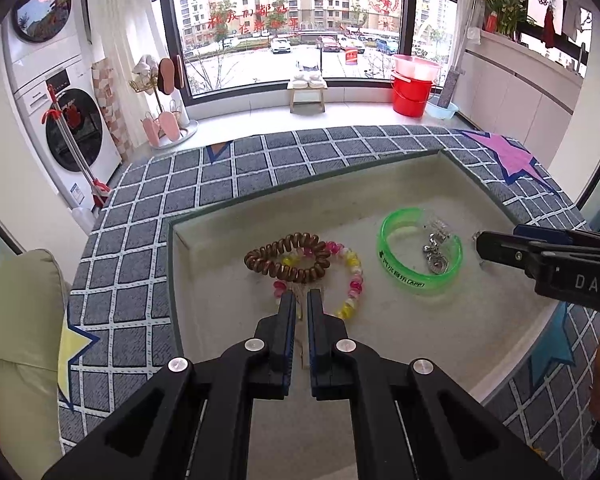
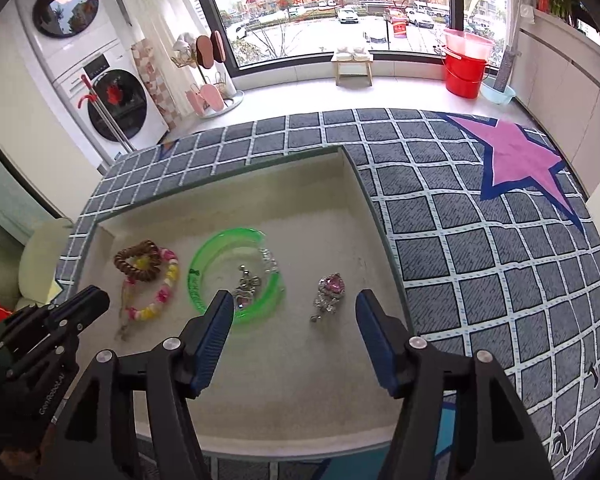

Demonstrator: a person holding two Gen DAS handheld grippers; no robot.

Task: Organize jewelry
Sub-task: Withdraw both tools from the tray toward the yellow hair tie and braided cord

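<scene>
In the cream tray (image 2: 300,380), the green bangle (image 2: 204,264) lies between the beaded bracelet (image 2: 168,292) and pink brooch (image 2: 330,292). Right gripper (image 2: 296,312) gapes above the brooch; left gripper (image 1: 301,308) nearly clenched, grasping nothing I can discern

Our black two-finger left gripper (image 1: 301,300): jaws nearly closed, a narrow gap between. Our black, blue-padded right gripper (image 2: 296,312): jaws spread wide.

Both looking down and forward from close above the beige tray (image 1: 380,344), facing toward the big window (image 1: 292,24). Left wrist sitting over the tray's left part, right wrist over its right part (image 2: 292,380). Sharing the tray, window (image 2: 340,4), each other's gripper.
</scene>
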